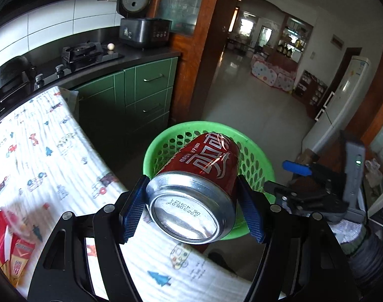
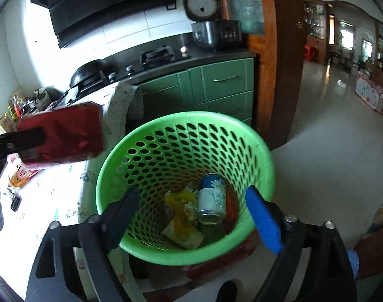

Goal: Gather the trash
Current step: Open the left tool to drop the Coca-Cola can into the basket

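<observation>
Left hand-held gripper [image 1: 191,201] clamps a red can [image 1: 199,186] sideways, base toward the camera, at the green basket's [image 1: 264,161] 7 o'clock rim, ready to drop. Right hand-held gripper [image 2: 191,216] hangs wide open and empty above a discarded can [image 2: 212,202].

Black tongs [image 1: 194,209]; blue ribbed pads [image 1: 132,209]; silver screws; possibly grey sleeve.

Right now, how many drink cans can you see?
2. A red cola can is gripped in the left tool, near the green basket. A blue-and-white can lies inside the basket among wrappers. More could be hidden underneath.
</observation>
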A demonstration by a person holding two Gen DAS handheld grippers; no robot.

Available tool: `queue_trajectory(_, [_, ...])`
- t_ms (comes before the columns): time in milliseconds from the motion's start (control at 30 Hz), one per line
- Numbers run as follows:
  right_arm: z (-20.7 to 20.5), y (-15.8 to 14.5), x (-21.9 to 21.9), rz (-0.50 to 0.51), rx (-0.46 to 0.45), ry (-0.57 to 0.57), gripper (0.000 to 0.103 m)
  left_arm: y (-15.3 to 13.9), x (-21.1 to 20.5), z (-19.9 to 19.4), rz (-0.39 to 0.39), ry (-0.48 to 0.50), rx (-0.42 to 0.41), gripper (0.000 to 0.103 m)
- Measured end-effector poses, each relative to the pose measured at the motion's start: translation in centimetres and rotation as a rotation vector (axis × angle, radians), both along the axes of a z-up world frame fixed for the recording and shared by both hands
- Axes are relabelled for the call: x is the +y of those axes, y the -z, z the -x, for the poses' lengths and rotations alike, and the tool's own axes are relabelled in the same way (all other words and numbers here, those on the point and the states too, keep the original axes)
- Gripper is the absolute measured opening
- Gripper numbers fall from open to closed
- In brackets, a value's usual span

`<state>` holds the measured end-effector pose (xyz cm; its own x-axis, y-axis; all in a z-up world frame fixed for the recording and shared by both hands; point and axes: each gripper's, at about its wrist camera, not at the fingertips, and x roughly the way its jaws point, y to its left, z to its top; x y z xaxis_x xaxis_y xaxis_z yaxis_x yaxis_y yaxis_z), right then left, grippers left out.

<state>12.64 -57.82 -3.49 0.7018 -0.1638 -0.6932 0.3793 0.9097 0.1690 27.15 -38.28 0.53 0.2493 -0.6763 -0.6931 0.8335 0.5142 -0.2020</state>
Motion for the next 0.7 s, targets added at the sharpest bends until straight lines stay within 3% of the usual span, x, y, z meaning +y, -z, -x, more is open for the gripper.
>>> queue_trajectory(433, [1.8, 1.0, -0.3, -0.028, 0.012, 0.007, 0.086, 3.5, -5.3, -1.1, -0.107, -0.021, 0.034, 0.07])
queue_trajectory(700, [2.2, 1.3, 0.4, -0.023, 0.022, -0.008, 0.087, 3.9, -5.2, -0.7, -0.101, -0.036, 0.05, 0.074])
